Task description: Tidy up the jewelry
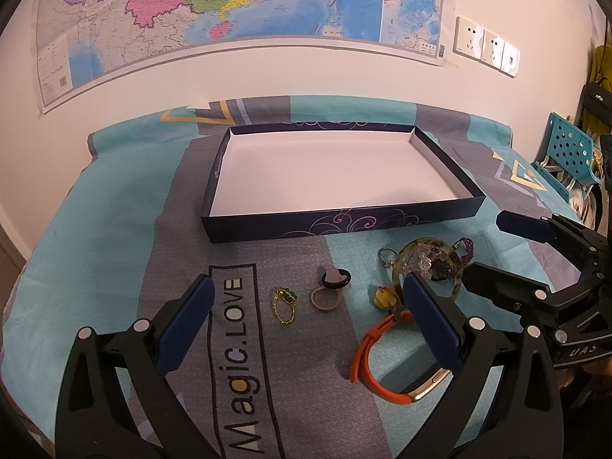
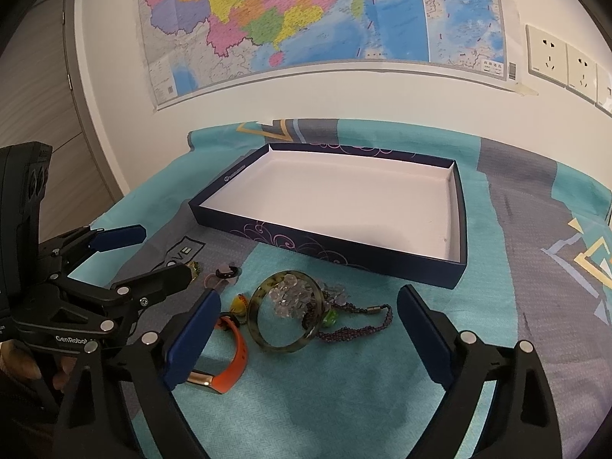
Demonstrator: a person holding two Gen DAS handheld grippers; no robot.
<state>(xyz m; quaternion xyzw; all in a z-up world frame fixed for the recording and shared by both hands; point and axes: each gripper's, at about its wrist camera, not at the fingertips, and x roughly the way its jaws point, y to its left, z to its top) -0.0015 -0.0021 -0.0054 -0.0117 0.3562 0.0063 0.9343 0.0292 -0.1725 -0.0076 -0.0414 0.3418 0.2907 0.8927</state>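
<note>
Two wrist views of a cloth-covered surface (image 1: 114, 229) set against a wall bearing a map (image 1: 229, 7).

Left hand-held gripper (image 1: 306, 306): fingers spread wide, holding nothing, poised above the near part of the cloth. Between and just beyond its fingers lie a gold ring with a green stone (image 1: 285, 305), a thin pink ring (image 1: 325, 297) and a black ring (image 1: 336, 278), each close to the next; the pink and black rings touch or nearly touch.

Right hand-held gripper (image 2: 308, 306): fingers likewise spread, empty, framing the main cluster of jewelry. Here a mottled green bangle (image 2: 288, 311) lies flat with a clear crystal bead piece (image 2: 290, 298) resting across its far rim. A purple beaded chain (image 2: 359, 325) trails from under the bangle toward the right. A small amber-yellow piece (image 2: 239, 304) sits just left of the bangle, and an orange strap with a gold-toned case (image 2: 229, 367) lies nearer the camera, partly hidden by the left finger.

A shallow dark-blue box (image 2: 344, 252) with a white interior stands beyond the jewelry, open side up and containing nothing.
</note>
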